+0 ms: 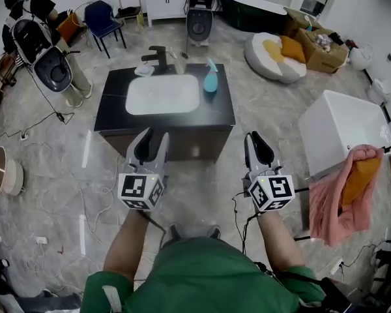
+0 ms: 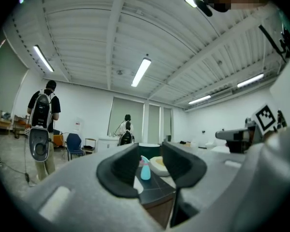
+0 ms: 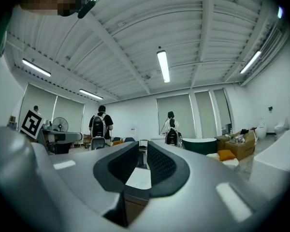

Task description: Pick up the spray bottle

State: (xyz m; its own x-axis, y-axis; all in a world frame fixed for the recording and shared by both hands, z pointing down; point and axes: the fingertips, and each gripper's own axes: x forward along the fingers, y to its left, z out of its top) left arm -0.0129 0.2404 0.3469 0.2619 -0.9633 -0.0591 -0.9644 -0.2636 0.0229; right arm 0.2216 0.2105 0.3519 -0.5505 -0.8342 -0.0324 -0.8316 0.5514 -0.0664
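the step in hand looks like the approach, with nothing held yet. the teal spray bottle [image 1: 210,77] stands upright on the black vanity counter [image 1: 111,106], at the counter's far right part, just beside the white basin [image 1: 163,94] sunk into the counter's middle. both tools hover on the counter's near side, well apart from the bottle. the left gripper [image 1: 156,134] has its jaws spread with nothing between them, and its own view frames the distant bottle in the gap. the right gripper [image 1: 254,137] has its jaws pressed together and is empty. the left one seems the readier tool, though the right is on the bottle's side of the counter and would need to be spread first. to do it well, i would carry the chosen gripper level over the counter's near edge, keep clear of the black faucet [image 1: 158,56] at the counter's far edge, set the jaws around the bottle's rounded body below the nozzle, close firmly, then lift straight up. counted: one spray bottle, one basin, one faucet, one counter, two grippers, and two people [image 2: 43,111] standing far beyond the counter.
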